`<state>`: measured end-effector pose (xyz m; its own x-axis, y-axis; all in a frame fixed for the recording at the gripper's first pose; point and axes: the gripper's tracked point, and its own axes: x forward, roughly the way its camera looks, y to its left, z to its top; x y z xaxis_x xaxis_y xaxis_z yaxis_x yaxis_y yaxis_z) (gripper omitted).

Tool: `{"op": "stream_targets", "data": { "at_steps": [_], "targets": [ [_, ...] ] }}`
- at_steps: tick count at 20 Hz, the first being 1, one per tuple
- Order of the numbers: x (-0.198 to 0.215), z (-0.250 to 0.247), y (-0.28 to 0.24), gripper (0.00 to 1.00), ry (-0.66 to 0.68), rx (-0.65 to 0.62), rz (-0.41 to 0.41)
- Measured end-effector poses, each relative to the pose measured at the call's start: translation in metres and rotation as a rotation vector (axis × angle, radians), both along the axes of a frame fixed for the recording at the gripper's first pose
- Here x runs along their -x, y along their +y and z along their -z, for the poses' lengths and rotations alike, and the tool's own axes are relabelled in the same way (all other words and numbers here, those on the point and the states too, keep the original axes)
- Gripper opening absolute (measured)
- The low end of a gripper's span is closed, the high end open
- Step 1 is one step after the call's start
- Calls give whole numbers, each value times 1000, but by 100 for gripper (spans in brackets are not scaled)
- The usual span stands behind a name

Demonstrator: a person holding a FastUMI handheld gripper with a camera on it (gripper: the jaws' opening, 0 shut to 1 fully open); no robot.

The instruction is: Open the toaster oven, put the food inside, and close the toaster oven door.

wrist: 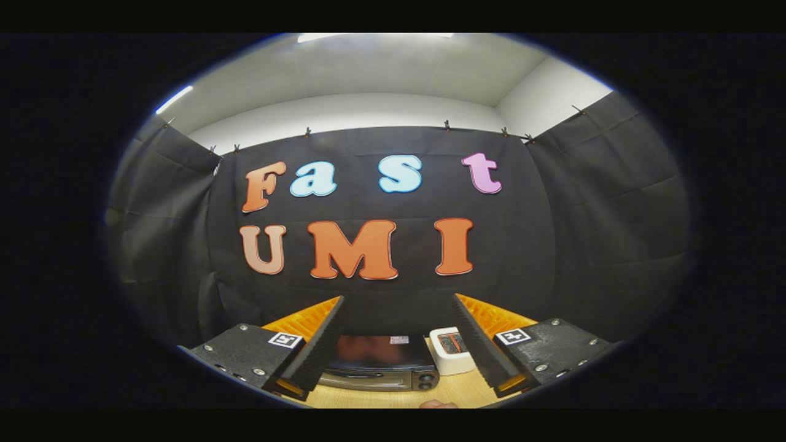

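The gripper (399, 344) hangs with its fingers spread wide and nothing between them, raised well above a wooden tabletop (393, 398). Seen through the gap between the fingers, beyond and below them, sits the toaster oven (381, 363), a dark box with its door shut, a handle bar across the upper front and two knobs at its right end. Just beside the oven's right side stands a small white container (450, 351) with something dark and reddish inside, which is probably the food, though it is too small to tell. A rounded pale thing (438, 404) lies on the table nearer than the oven; I cannot say what it is. The oven should be heavy and rigid and will likely stay put; the door probably swings on a low hinge, so the handle bar is the place to hook or pinch. The handle may be smooth and slippery, so a centred grip seems safest.
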<state>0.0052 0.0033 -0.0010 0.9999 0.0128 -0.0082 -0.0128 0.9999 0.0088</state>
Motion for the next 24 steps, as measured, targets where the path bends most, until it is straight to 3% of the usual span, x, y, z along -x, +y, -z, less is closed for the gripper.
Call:
{"op": "stream_targets", "data": {
  "at_steps": [13,20,24],
  "targets": [
    [1,5,10,98,-12,30,-13],
    [-10,51,39,98,60,46,-81],
    [-21,96,50,99,131,35,-78]
  ]
}}
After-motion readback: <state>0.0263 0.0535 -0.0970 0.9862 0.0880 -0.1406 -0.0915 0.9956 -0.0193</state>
